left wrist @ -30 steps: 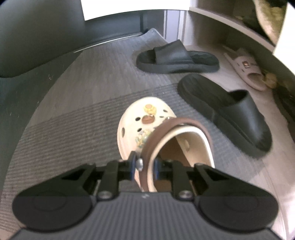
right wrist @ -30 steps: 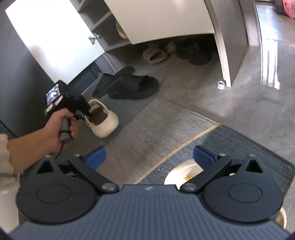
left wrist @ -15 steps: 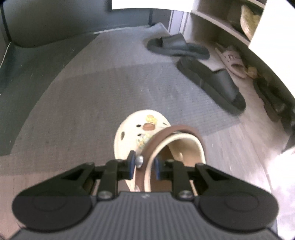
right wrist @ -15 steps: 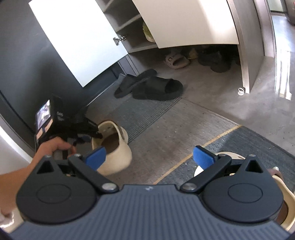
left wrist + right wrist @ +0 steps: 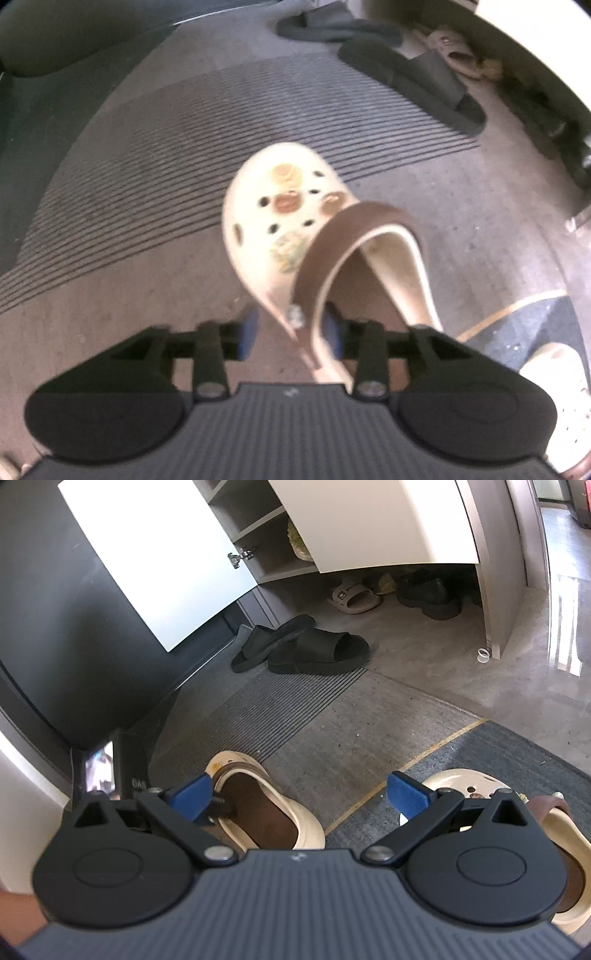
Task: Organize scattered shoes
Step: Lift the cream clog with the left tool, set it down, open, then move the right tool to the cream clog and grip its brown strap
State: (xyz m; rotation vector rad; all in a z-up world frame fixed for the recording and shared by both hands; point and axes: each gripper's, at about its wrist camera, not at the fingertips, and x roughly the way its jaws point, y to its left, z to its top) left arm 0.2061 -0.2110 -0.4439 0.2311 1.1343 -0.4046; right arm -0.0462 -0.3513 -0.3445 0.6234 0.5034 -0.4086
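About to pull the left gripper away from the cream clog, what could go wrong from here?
1. The left gripper has just been opening, yet the cream perforated clog with the brown strap sits between its blue pads; backing out could snag the strap and drag it.
2. The clog looks angled away from the second cream clog on the dark mat, so the pair may end up misaligned.

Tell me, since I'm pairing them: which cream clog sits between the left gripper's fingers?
The cream clog on the grey mat, strap between the just-opened left gripper; its mate lies on the dark mat.
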